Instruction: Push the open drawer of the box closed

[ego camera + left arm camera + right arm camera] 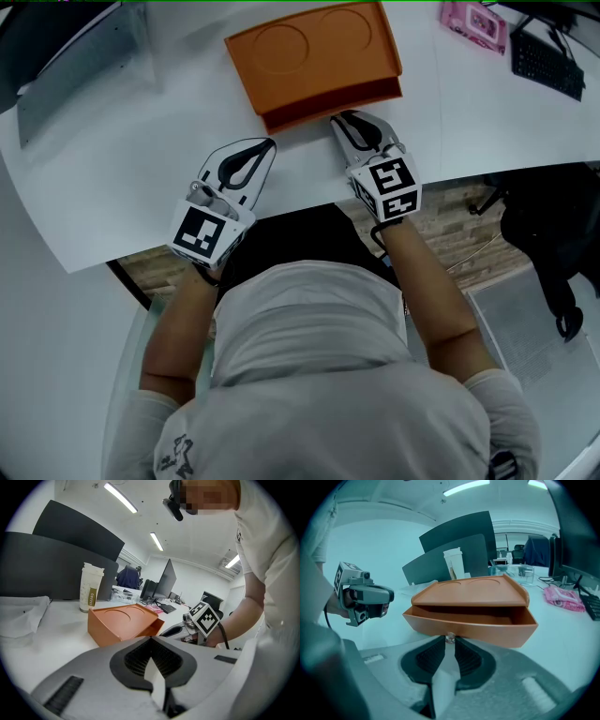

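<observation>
An orange box (314,47) lies on the white table (112,178), and its drawer (333,101) is pulled out toward me. My right gripper (342,117) is at the drawer's front. In the right gripper view the drawer front (487,632) fills the middle. Its small metal knob (450,638) sits between the tips of the right gripper (450,642), which are closed on it. My left gripper (265,145) rests on the table left of the drawer, apart from the box (123,620). Its tips (151,638) meet with nothing between them.
A paper cup (91,592) stands behind the box by dark partitions (61,564). A pink packet (473,23) and a keyboard (547,61) lie at the far right. The table's front edge (309,202) runs just under my hands. A black chair (553,244) stands to the right.
</observation>
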### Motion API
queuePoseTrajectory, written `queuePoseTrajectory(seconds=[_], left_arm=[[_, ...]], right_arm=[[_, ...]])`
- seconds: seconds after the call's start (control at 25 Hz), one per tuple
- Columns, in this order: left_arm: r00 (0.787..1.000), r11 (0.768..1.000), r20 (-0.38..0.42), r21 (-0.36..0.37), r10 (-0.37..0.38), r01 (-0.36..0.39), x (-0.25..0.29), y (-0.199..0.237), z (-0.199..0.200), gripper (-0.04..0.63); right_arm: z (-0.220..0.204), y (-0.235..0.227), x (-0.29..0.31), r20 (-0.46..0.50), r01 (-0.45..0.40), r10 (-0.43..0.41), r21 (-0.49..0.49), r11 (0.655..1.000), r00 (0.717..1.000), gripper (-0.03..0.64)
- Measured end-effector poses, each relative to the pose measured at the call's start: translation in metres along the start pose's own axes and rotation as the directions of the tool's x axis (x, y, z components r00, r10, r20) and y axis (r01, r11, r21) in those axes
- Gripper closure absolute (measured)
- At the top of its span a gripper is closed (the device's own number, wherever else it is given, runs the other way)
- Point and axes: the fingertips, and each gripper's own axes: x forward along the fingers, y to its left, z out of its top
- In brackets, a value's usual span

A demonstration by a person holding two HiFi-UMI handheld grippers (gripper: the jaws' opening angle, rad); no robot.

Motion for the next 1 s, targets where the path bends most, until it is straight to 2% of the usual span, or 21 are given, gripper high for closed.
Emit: queuePoseTrajectory(seconds=[0.24, 0.6, 1.0], left_arm=[[0.999, 1.000, -0.034, -0.004, 0.011, -0.011, 0.000, 0.011, -0.003, 0.597], [1.000, 1.000, -0.006, 0.001, 0.011, -0.011, 0.001, 0.019, 0.000, 0.597], [0.999, 0.999, -0.030, -0.022, 0.023, -0.024, 0.001, 0.022, -0.002, 0.597]], right_arm=[[0.010, -0.004, 0.009, -0.001, 0.002, -0.002, -0.008, 1.000, 1.000, 0.549], [0.020, -0.008, 0.018, 0.003, 0.011, -0.010, -0.018, 1.000, 1.000, 0.549], [0.026, -0.012, 0.023, 0.006, 0.008, -0.008, -0.020, 1.000, 1.000, 0.549]])
